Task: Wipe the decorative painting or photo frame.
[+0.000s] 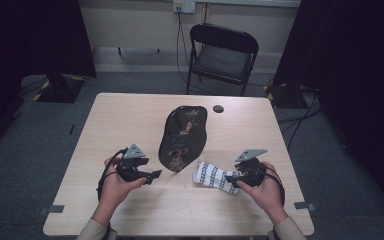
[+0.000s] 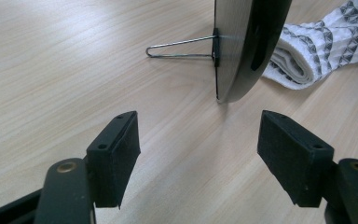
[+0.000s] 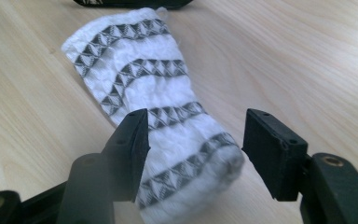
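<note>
At the left of the pale wooden worktop (image 1: 130, 115), the person's left hand (image 1: 114, 187) holds the left tongs (image 1: 152, 176) low over the surface, the jaws spread wide with nothing between them, pointing toward the dark shoe-shaped board (image 1: 182, 137) that stands on edge near the middle. Seen from the left gripper view, that board (image 2: 242, 46) is upright and propped by a thin wire stand (image 2: 179, 49) resting on the wood. Just right of the board lies a folded white sock with black patterned bands (image 1: 214, 176), flat on the worktop. Its near end sits between the jaws of the right tongs (image 1: 236, 176), which stand parted with the pads apart from the fabric, so the sock (image 3: 158, 121) is not gripped. The right hand (image 1: 265, 187) holds those tongs at the right. A black folding chair (image 1: 222, 55) stands beyond the far edge.
</note>
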